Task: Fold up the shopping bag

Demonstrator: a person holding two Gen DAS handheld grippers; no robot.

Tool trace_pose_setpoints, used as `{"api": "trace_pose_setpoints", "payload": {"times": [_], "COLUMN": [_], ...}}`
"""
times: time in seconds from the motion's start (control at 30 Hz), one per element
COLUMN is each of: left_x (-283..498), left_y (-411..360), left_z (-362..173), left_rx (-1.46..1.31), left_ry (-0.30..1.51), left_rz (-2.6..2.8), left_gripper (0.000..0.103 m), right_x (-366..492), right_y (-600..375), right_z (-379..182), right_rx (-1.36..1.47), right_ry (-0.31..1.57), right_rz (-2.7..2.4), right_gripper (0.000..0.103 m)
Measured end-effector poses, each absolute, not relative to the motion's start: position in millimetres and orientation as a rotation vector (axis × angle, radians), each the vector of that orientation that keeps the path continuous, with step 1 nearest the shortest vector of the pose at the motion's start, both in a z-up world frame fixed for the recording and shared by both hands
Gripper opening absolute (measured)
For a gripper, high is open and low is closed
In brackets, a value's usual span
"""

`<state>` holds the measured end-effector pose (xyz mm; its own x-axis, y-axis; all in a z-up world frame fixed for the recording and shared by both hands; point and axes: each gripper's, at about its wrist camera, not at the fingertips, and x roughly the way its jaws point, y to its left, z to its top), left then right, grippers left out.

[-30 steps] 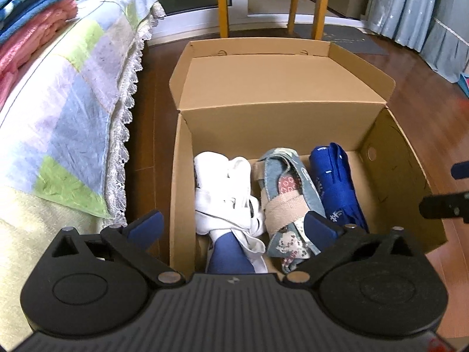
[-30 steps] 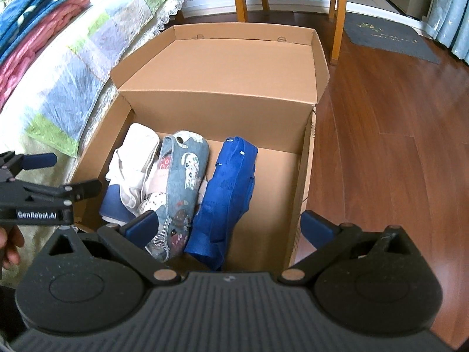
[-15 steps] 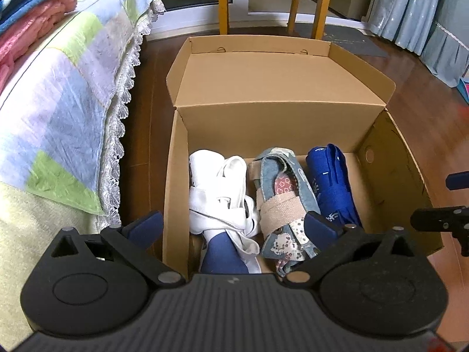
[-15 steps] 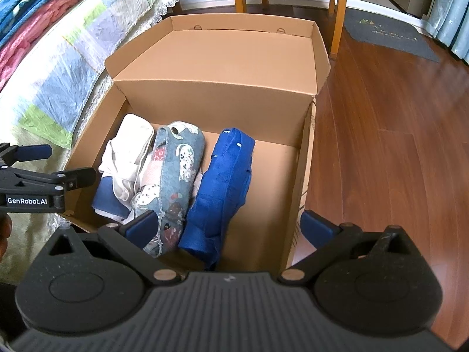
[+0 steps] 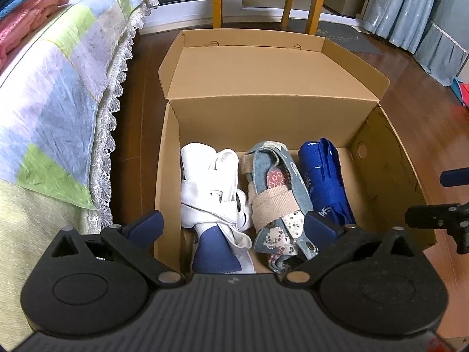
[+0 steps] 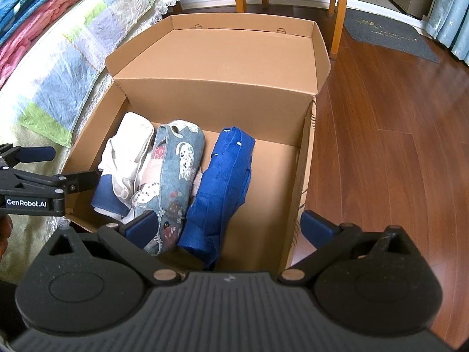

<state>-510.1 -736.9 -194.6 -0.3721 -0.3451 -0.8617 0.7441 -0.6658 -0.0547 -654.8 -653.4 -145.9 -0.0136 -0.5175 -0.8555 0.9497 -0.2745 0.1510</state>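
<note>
While three folded bags, the white bag [image 5: 211, 184], the patterned bag [image 5: 278, 196] and the blue bag [image 6: 222, 182], lie side by side in the cardboard box [image 6: 222, 67], both tools, left tool [image 5: 231, 228] and right tool [image 6: 231, 226], hang spread and empty above; folding seems finished.

a: how is the left tool [image 5: 234, 226] built?
b: a black ribbed housing is seen at the bottom, flanked by two rounded black discs with recessed circles. angled black link arms are fixed with silver pivot pins, and dark blue pads are carried on the fingers [image 5: 146, 224].
a: and the right tool [image 6: 231, 224]?
b: the same form is shown: matte black, lightly speckled, triangular cut-outs in the shoulders, a small pale mark on the ribbed centre, blue pads on the fingers [image 6: 318, 224].
a: are any markings seen?
b: from the right wrist view, white lettering "genrobot.ai" is read on the left tool's black side, where small silver screws are also set.
</note>
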Motion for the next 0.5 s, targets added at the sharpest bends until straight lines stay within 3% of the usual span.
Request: {"api": "trace_pose_setpoints", "payload": {"times": [0.5], "left_x": [-508.1], "left_y": [-734.9], "left_z": [-190.7], "left_rx": [1.129], "left_ry": [0.585], "left_rz": [-2.07], "left_gripper": [0.102], "right_x": [-656.0], "right_y": [-652.6], "right_z": [-149.7], "right_rx": [1.043], "right_ry": [0.601], "right_rz": [-1.592], "right_gripper": [0.102]}}
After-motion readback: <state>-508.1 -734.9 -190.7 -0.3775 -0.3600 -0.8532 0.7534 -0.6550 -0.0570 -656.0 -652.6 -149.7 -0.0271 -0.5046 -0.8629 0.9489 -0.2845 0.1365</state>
